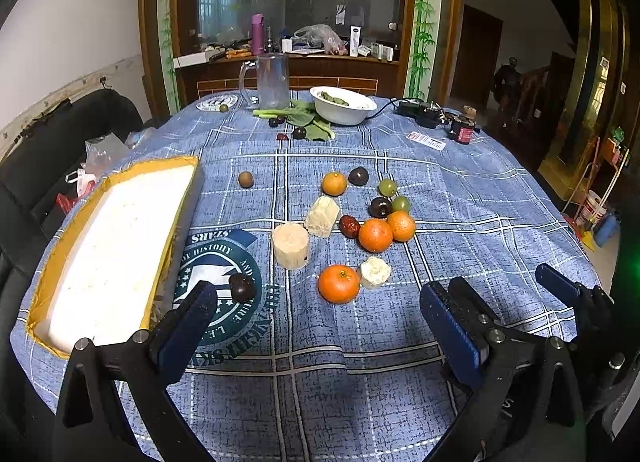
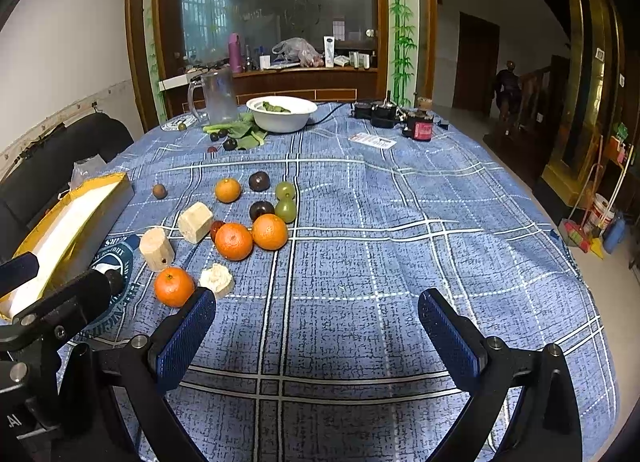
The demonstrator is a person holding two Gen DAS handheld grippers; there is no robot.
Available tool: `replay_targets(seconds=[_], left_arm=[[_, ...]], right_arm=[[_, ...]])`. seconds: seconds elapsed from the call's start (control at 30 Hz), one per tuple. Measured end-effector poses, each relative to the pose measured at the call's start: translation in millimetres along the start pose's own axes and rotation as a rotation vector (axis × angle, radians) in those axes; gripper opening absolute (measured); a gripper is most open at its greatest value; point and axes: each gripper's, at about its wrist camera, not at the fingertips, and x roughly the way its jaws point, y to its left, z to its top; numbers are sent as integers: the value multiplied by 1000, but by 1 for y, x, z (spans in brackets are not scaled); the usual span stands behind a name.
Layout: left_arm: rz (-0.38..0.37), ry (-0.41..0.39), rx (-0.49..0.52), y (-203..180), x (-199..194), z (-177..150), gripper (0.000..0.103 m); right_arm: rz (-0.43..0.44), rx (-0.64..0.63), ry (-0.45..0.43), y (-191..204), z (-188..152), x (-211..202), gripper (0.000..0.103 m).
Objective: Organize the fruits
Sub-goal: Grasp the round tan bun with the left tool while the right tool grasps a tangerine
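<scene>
From the left wrist, the left claw [image 1: 320, 336] gapes wide and empty above the blue checked surface [image 1: 360, 382]. Oranges [image 1: 338, 283], dark plums [image 1: 242, 287] and green grapes [image 1: 387, 187] lie scattered ahead, right of the yellow-rimmed foam box [image 1: 112, 246].

From the right wrist, the right claw [image 2: 316, 336] is likewise wide open, empty, the fruit lying ahead-left.

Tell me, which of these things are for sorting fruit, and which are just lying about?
For the job:
oranges
grapes
dark plums
red date
yellow box
left gripper, right gripper, both open

Lying about:
jug
white bowl
greens
pale chunks
red jar
</scene>
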Motion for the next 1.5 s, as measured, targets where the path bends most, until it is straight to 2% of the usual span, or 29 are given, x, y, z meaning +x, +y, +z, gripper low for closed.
replay_targets(seconds=[0.37,0.47,0.6,0.73,0.8,0.9,0.97,1.03,1.07,1.13,1.2,1.3,1.4,1.5], left_arm=[[-17,62,-44,20,27,4,101],[-2,59,-106,49,30,13,101],[59,34,-251,107,28,22,101],[80,49,-314,133,34,21,101],[48,67,-305,132,40,22,101],[-46,97,-293,125,51,25,97],[-90,121,-288,118,59,28,84],[-78,130,-242,107,68,34,83],[-80,134,-219,101,72,36,77],[-123,177,-194,91,85,40,73],[-146,194,-177,87,96,41,73],[-114,233,-149,79,116,42,73],[-89,231,-108,72,123,46,73],[-117,247,-81,63,132,47,73]], right_arm=[[32,-5,65,5,1,23,102],[44,3,79,2,5,27,102],[46,27,88,-10,15,32,102],[80,42,110,-15,24,40,102],[120,34,133,-11,24,44,101],[228,-6,175,7,22,50,90],[282,-55,192,22,20,52,81],[347,-100,200,36,20,52,78],[376,-114,203,42,19,53,77],[434,-151,207,57,19,53,76],[460,-187,204,72,18,56,75],[486,-229,216,87,16,65,75],[467,-257,230,95,14,73,74],[446,-283,221,100,15,74,74]])
